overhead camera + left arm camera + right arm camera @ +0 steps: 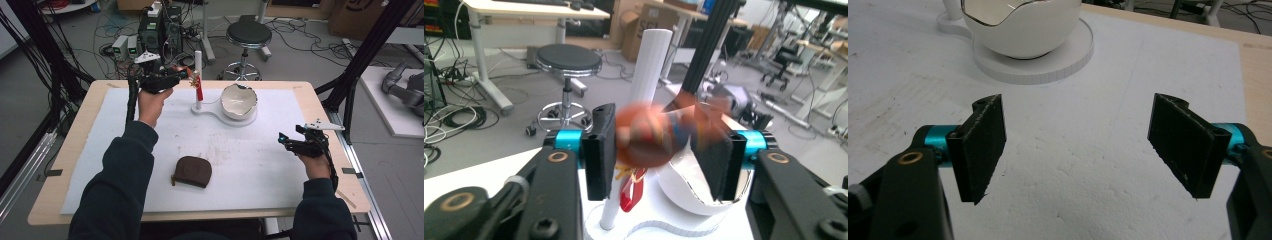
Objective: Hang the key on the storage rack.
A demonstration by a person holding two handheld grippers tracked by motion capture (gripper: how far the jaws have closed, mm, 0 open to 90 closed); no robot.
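Note:
My left gripper is up at the white post of a stand at the far middle of the table. In the left gripper view an orange-brown ornament lies between the pads of my left gripper. It is smeared while the jaws look sharp, so it seems loose rather than pinched. A red tassel hangs low on the post, seen in the high view as a red tassel. My right gripper rests at the right of the mat, and my right gripper stands open with nothing in it.
A white cracked-egg bowl sits on the stand's round base, and the bowl lies ahead of the right jaws. A brown zip pouch lies near the front middle of the white mat. A stool stands beyond the table.

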